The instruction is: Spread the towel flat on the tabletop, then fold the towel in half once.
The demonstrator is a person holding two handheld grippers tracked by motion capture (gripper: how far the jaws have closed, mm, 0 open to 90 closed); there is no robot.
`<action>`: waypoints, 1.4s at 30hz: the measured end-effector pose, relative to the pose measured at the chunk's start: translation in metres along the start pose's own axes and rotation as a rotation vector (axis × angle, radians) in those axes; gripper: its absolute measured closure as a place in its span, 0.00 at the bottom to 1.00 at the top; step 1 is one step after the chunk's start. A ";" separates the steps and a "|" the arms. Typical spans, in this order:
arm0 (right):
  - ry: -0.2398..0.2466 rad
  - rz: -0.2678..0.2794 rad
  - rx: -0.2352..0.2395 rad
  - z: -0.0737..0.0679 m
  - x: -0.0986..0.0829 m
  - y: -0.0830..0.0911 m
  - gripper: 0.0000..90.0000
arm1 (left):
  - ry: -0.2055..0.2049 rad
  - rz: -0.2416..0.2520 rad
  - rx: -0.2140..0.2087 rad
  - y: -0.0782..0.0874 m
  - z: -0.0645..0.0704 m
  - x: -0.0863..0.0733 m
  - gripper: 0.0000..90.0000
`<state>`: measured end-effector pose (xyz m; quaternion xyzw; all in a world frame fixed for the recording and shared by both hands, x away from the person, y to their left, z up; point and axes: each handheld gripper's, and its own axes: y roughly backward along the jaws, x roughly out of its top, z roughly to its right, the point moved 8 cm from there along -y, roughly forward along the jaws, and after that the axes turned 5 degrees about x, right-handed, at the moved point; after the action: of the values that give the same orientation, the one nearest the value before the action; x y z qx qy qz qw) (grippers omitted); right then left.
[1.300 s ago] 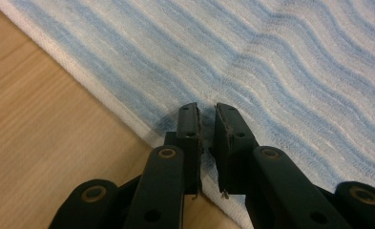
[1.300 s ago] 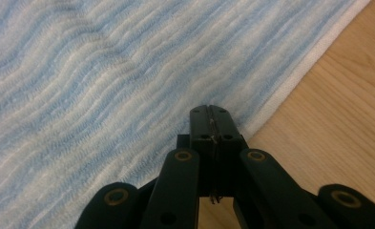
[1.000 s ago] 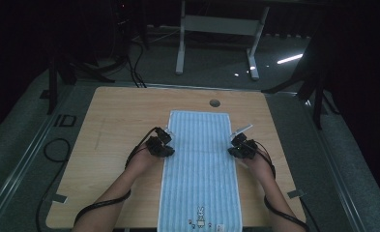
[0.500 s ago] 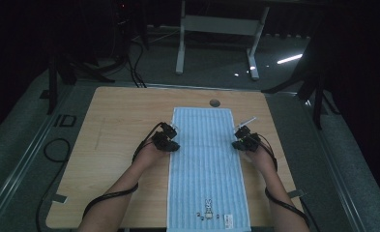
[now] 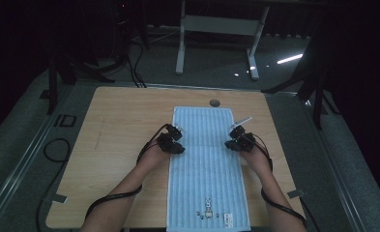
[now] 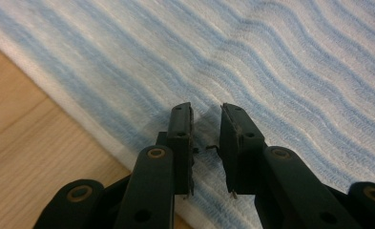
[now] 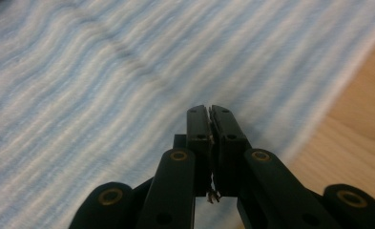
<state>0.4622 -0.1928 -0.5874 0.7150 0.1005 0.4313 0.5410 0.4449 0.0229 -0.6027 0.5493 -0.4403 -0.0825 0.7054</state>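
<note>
Flat along the middle of the wooden counter (image 5: 110,145) a blue-striped towel (image 5: 204,164) is laid out lengthwise, its rabbit print at the 6 o'clock end. At the towel's 9 o'clock edge the left claw (image 5: 174,143) is seen over the cloth; in the left gripper view its jaws are parted by a narrow gap, nothing between them. At the 3 o'clock edge the right claw (image 5: 235,140) is pressed together, empty.

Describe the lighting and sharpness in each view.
High view: dim, dark surroundings, a glare streak on the floor, towel soft. Left gripper view: bright and crisp, left gripper shadowing the cloth. Right gripper view: towel stripes blurred, right gripper sharp.
</note>
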 end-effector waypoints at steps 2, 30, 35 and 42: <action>0.006 -0.020 0.000 -0.001 -0.003 -0.007 0.97 | 0.005 0.002 -0.004 0.000 0.000 -0.001 0.82; -0.020 -0.020 0.002 0.003 0.003 -0.013 0.93 | 0.032 -0.017 0.007 0.003 -0.013 -0.001 0.80; -0.026 0.017 -0.014 0.008 0.002 0.005 0.89 | 0.021 -0.016 0.005 0.016 -0.016 -0.008 0.72; -0.067 0.007 -0.022 0.021 -0.007 0.022 0.79 | 0.089 -0.006 0.045 0.033 -0.034 -0.017 0.61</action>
<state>0.4663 -0.2200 -0.5731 0.7234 0.0753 0.4102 0.5502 0.4470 0.0692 -0.5842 0.5695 -0.4087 -0.0501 0.7114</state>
